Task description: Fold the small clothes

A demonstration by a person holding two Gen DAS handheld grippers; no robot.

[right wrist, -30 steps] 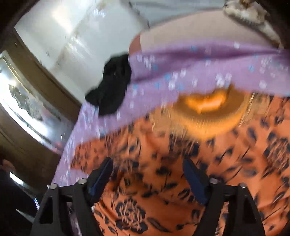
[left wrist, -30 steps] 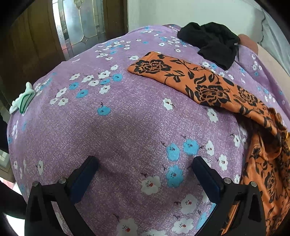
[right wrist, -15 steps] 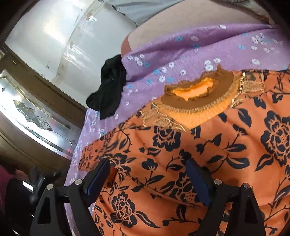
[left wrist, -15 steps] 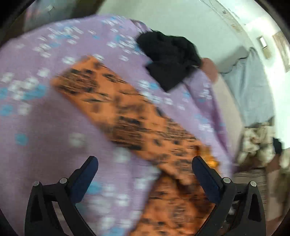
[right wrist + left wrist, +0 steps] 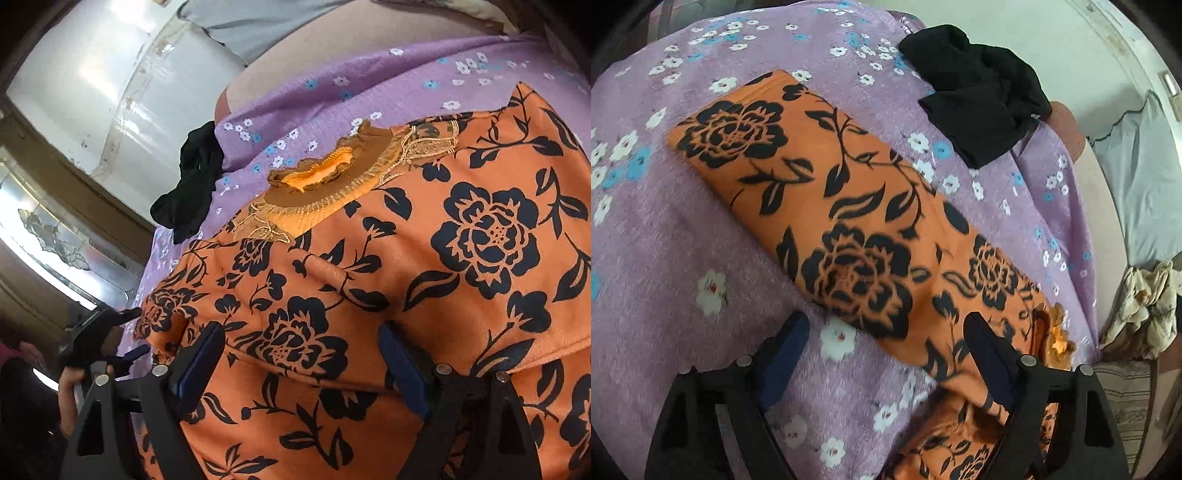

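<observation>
Orange floral top (image 5: 849, 221) lies on purple bedsheet (image 5: 665, 258), sleeve laid flat out to side, body w/ collar (image 5: 321, 177) barely folded; left tool (image 5: 882, 354) & right tool (image 5: 299, 362) both spread, holding nothing; black garment (image 5: 979, 99) untouched — early stage.

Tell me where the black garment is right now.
The black garment lies bunched on the purple floral sheet, at the upper right of the left wrist view, beyond the orange floral top and apart from it.
</observation>
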